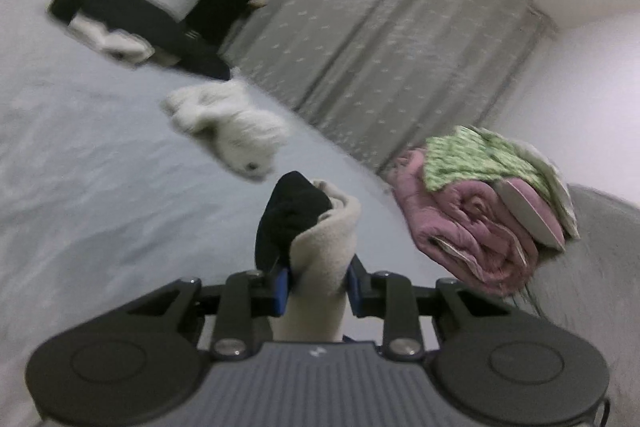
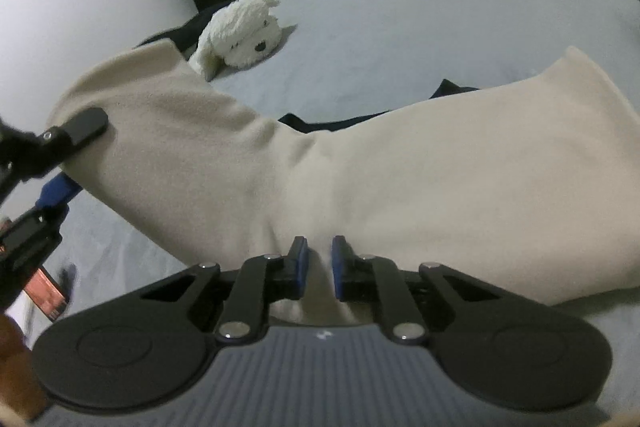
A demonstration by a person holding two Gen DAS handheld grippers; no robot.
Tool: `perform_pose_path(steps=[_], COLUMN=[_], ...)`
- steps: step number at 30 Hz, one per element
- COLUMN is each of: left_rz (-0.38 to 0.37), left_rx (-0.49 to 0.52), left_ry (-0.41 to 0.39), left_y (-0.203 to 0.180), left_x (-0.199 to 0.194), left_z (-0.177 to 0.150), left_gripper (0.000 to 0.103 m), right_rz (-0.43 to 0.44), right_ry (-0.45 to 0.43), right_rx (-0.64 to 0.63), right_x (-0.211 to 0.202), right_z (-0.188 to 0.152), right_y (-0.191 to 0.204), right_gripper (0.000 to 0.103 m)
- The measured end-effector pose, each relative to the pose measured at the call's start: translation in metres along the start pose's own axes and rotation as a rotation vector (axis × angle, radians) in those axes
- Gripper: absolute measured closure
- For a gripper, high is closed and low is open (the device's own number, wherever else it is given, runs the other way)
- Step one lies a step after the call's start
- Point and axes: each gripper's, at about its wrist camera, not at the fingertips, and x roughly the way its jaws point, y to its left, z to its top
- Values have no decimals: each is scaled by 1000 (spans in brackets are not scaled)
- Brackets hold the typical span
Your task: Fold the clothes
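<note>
While pinched both ends: cream garment [image 2: 360,167].

Two plush toys [image 1: 236,131], two hand-held grippers [image 2: 319,261]

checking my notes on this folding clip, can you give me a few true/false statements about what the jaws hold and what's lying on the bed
1. The right gripper has its jaws closed on the cream garment. True.
2. The left gripper is empty. False: its jaws pinch cream fabric bunched with a dark piece of cloth.
3. A white plush toy lies on the bed. True.
4. The pink blanket roll is spread flat over the bed. False: it is bundled up, with a green patterned cloth on top.
5. The cream garment is already folded into a neat square. False: it hangs stretched between the two grippers.
</note>
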Motion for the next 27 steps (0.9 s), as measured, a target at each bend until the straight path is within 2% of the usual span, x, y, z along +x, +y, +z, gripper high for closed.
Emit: perform_pose_path(steps=[1,3,5,10,17,27], left_rz=[-13,-36,-56,-102,-131,-154], left_rx=[14,34,44,82,92,155], left_ry=[1,5,13,57,129,252], left_y=[-6,-16,-26,-52,-79,-107], left_x=[0,0,1,7,19,43], left_z=[0,-2,-5,-17,-37,-79], left_gripper=[75,75,75,75,75,74], right_rz=[19,52,61,80,144,290], right_ry=[-1,-2,-15,-73,-134,-201], right_rx=[28,96,139,253,466,783], right_x=[-3,-11,-21,-51,-78,-109], right_z=[1,4,8,18,28,18], right_y=[-4,-12,-20,-41,-81,-135], right_gripper=[80,76,67,55,52,51])
